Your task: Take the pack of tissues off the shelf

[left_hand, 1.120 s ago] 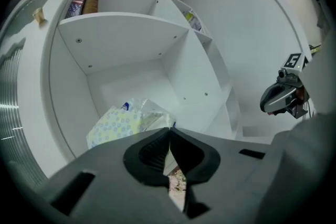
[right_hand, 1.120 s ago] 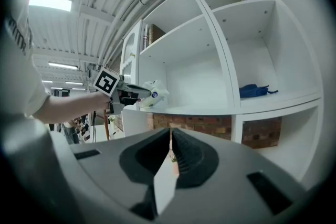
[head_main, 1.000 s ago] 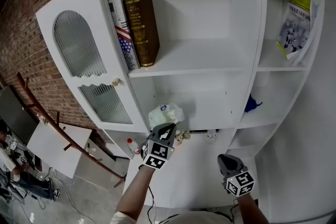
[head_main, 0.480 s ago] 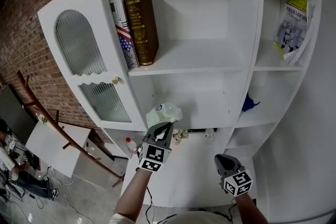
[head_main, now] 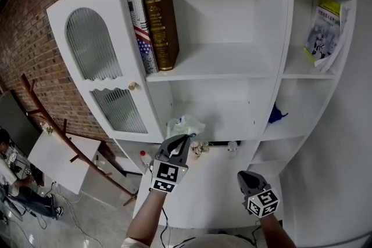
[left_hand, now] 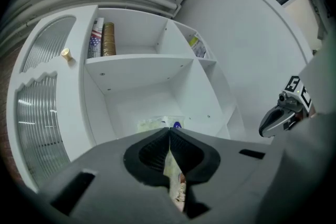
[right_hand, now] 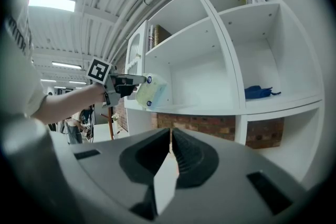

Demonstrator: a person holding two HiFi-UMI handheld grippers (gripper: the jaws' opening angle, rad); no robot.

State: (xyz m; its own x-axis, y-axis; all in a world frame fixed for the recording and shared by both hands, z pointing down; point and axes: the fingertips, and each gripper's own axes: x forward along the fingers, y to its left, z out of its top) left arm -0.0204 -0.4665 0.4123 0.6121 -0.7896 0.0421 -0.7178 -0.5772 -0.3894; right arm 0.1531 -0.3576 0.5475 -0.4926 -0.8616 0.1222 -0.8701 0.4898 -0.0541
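The pack of tissues (head_main: pixel 185 126) sits in the clenched jaws of the left gripper (head_main: pixel 182 140). The pads pinch only a thin fold of its soft wrapper, so nearly all of the pack juts out ahead of the tips and a little above them. The left gripper view shows the two jaws pressed flat together on that fold, with the pale pack (left_hand: pixel 157 124) beyond them. An edge grip suits a limp, light packet, since there is no stiff side to clamp across. It also lets the pack hang at a tilt, as it does seen from the side (right_hand: pixel 148 92).

The pack hangs at the mouth of the middle compartment of the shelf unit (head_main: pixel 232 67), close over that compartment's board. It looks lifted clear, though whether its far corner touches the board I cannot tell. The books (head_main: pixel 154 32) stand one level above the jaws and are no obstacle on the way out.

The right gripper (head_main: pixel 245 176) hangs low and well to the right of the working jaws. Its own jaws are closed together on nothing (right_hand: pixel 170 136), out of the way because one grip is enough here. What seems left is drawing the pack straight back out of the opening
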